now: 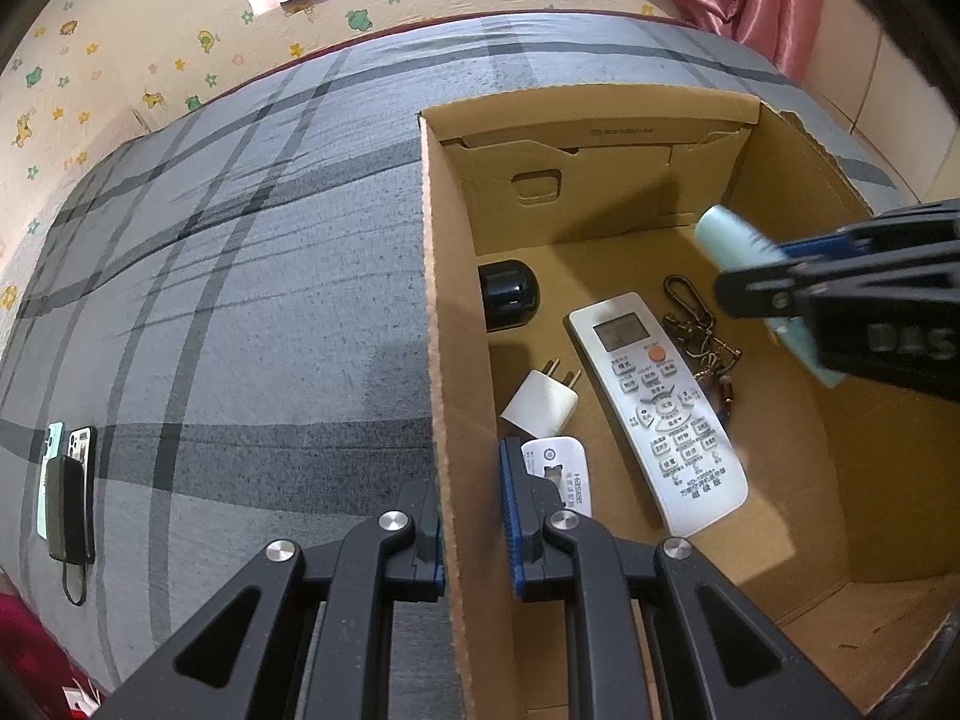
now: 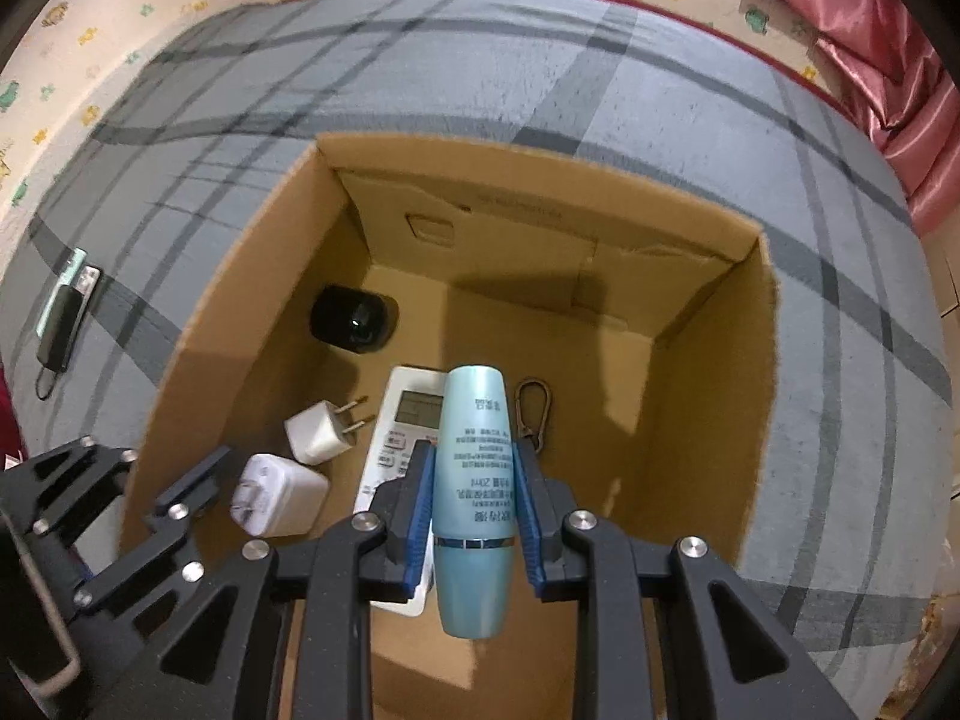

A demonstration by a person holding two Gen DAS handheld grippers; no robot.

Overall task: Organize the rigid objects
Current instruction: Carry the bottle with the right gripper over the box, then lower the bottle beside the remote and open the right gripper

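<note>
Bottle (image 1: 729, 237), pale teal, hangs over the cardboard box (image 1: 456, 312) in my right tongs (image 1: 774, 282), while my left tongs (image 1: 474, 516) pinch the box's near wall. Inside the box lie a remote (image 1: 657, 405), a white plug (image 1: 543, 399), keys (image 1: 699, 330) and a black cap (image 1: 507, 294). From my right wrist, the pads (image 2: 423, 498) clamp the bottle's waist; it looks light, stiff and slick (a mid-body grip seems safest).

"Hasee" stands on the white charger (image 1: 555, 474); "KD-1000A" on the white remote (image 1: 657, 408).
</note>
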